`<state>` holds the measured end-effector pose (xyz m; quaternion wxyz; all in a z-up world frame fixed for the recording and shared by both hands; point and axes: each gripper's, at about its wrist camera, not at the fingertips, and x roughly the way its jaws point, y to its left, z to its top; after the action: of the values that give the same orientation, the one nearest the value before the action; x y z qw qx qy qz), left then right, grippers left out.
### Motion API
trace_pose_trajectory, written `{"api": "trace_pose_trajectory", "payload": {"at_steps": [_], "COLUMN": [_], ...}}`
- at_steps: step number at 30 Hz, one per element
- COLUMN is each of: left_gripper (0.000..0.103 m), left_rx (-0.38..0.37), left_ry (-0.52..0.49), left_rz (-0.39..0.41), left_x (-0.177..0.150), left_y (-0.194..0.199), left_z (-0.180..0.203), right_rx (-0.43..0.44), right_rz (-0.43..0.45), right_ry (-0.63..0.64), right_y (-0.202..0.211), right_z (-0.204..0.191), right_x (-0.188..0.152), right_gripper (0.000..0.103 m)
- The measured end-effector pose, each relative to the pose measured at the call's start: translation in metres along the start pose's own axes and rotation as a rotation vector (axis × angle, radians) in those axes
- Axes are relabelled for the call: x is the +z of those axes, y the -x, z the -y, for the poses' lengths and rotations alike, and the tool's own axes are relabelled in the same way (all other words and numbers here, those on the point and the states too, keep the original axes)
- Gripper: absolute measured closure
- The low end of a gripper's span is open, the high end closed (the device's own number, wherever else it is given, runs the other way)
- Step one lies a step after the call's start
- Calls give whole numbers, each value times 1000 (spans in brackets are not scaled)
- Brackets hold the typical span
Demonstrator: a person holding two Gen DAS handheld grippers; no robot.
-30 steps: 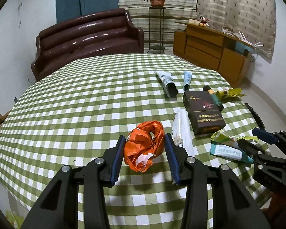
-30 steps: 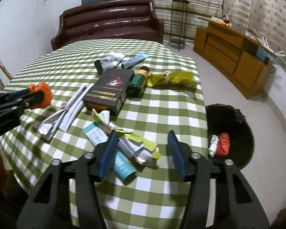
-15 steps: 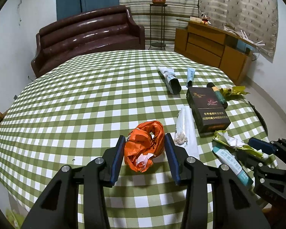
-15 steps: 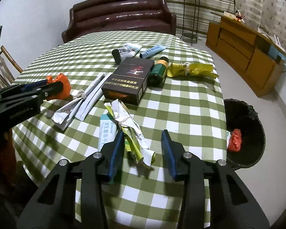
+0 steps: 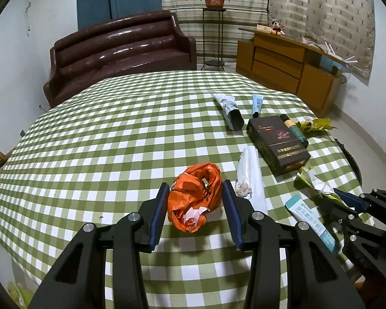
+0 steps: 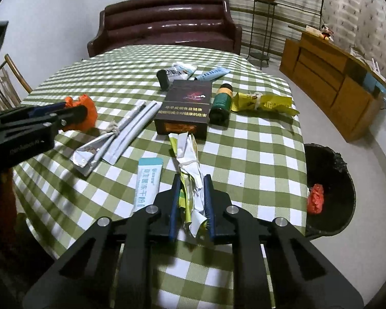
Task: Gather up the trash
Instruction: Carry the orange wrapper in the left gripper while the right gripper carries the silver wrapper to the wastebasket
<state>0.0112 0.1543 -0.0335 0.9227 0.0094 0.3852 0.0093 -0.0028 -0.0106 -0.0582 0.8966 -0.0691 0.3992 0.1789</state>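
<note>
You are at the pick-up step with both hands, and neither piece is off the counter (image 5: 95, 139) yet. Your right gripper (image 6: 191, 200) has just been closing, and the crumpled yellow-and-white wrapper (image 6: 189, 170) now sits pinched between its blue pads; the far end of the wrapper trails ahead of the fingertips toward the dark box (image 6: 185, 108). Just to the left of that gripper lies a pale blue sachet (image 6: 148, 182), apart from the pads and not caught.

Your left gripper (image 5: 194, 203) stands part spread around the orange plastic bag (image 5: 195, 195). The left pad looks to touch the bag, while a sliver of gap shows at the right pad, so I judge the bag framed, not firmly held.

The black bin (image 6: 329, 188) stands on the floor off to the right of your right gripper, below the counter's edge, with a red scrap (image 6: 315, 198) already inside.

Next, lift the wrapper straight up first so its trailing end clears the box and the sachet, then swing right and over the bin's mouth before letting go. The wrapper is light and springy, so keep the pinch firm. With the left, squeeze the bag before you raise it.
</note>
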Motion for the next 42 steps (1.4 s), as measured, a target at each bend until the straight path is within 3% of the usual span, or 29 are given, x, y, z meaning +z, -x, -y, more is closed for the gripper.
{"api": "trace_pose_trajectory", "payload": {"at_steps": [6,13,25,42], "left_gripper": [61,61,61,61], "left_rx": [-14,-65,-186,-251], "left_ry": [-2,-28,-115,-194], "left_rz": [10,63,147,128], "left_x": [0,8,42,78], "left_y": [6,18,14,-33], "left_z": [3,26,110,217], "right_rx": [-12,-111,-304,-402], "right_rz": [36,114,171,169], "right_ry": [-24,-117,-286,-433], "right_y": [17,39,57,44], "right_z": [8,44,126,199], "right_x": [-2,1,-3,-13], "right_gripper": [86,86,86,86]}}
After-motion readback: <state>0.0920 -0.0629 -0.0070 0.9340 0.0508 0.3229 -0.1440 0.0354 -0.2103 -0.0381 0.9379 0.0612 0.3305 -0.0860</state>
